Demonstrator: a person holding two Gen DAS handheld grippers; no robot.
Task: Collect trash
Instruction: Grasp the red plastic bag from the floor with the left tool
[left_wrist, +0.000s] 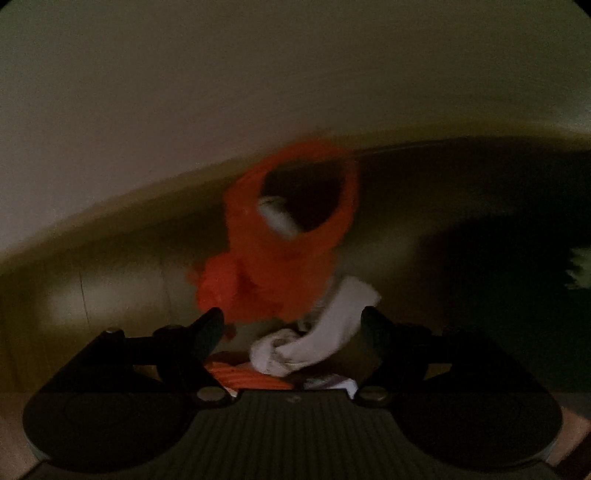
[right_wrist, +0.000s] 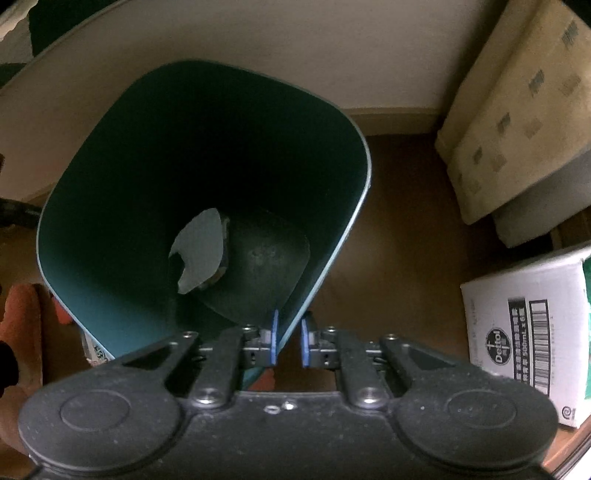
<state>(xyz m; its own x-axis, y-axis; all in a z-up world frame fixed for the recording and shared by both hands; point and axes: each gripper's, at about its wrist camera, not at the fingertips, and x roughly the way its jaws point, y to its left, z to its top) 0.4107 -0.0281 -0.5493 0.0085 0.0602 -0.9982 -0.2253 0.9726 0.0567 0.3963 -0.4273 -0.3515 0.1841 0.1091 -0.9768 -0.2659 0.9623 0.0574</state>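
Observation:
In the right wrist view my right gripper (right_wrist: 289, 341) is shut on the near rim of a dark green trash bin (right_wrist: 110, 236), one blue pad inside the wall and one outside. The bin is tilted and holds a torn pale paper scrap (right_wrist: 199, 254) at its bottom. In the left wrist view, dim and blurred, my left gripper (left_wrist: 293, 330) is open. A crumpled white tissue (left_wrist: 317, 336) lies between its fingers, just above an orange ribbed object (left_wrist: 251, 378). A blurred orange bag or cloth (left_wrist: 280, 254) with a white cylinder (left_wrist: 279, 218) in its opening sits beyond.
A white Dettol carton (right_wrist: 528, 336) stands at the right on the brown floor (right_wrist: 406, 240). A beige patterned cushion (right_wrist: 517, 110) leans against the wall at the upper right. An orange thing (right_wrist: 22, 325) shows at the left edge. A cream wall (left_wrist: 184, 92) fills the background.

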